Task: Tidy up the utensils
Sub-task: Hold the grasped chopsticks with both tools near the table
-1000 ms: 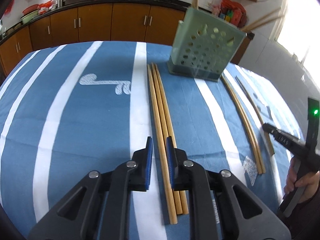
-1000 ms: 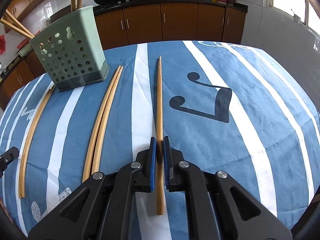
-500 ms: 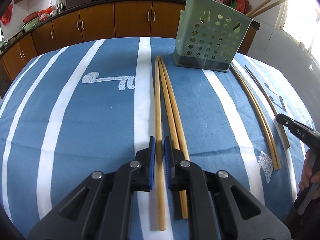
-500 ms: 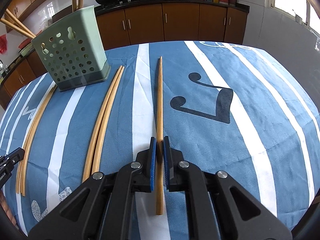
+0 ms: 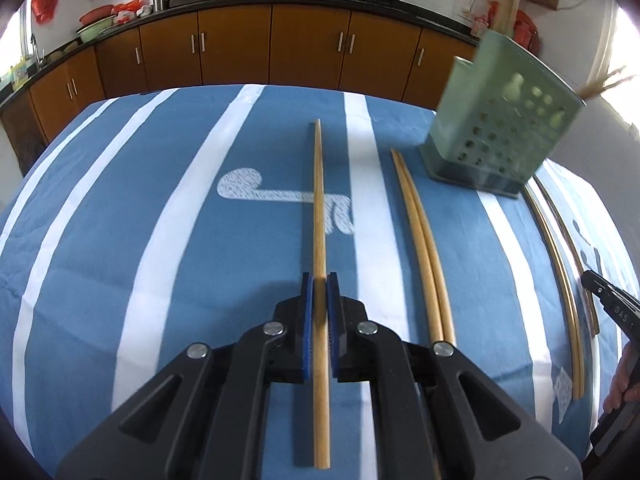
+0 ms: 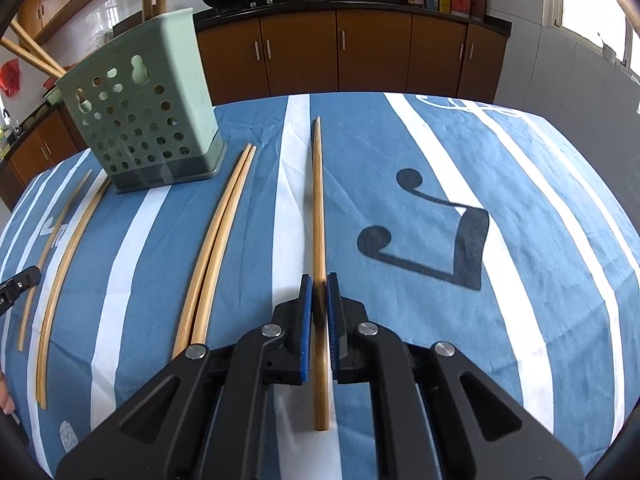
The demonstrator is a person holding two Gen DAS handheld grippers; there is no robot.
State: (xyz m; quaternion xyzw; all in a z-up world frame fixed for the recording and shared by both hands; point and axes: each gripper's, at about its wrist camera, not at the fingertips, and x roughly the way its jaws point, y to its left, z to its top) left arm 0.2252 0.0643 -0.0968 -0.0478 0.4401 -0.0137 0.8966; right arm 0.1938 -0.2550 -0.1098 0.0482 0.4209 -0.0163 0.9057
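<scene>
Left gripper [image 5: 319, 286] clamps one long wooden chopstick [image 5: 319, 200]; right gripper [image 6: 319, 286] pinches another long wooden chopstick [image 6: 318, 200]. Risk: either swings and misses the perforated green plastic holder [image 6: 148, 120] at upper left.

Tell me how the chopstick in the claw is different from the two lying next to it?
The chopstick in the left claw is single and pinched between blue pads; the pair beside it lies loose on the blue cloth, touched by nothing. The held chopstick looks straight; the pair looks bent. All are plain tan wood.
</scene>
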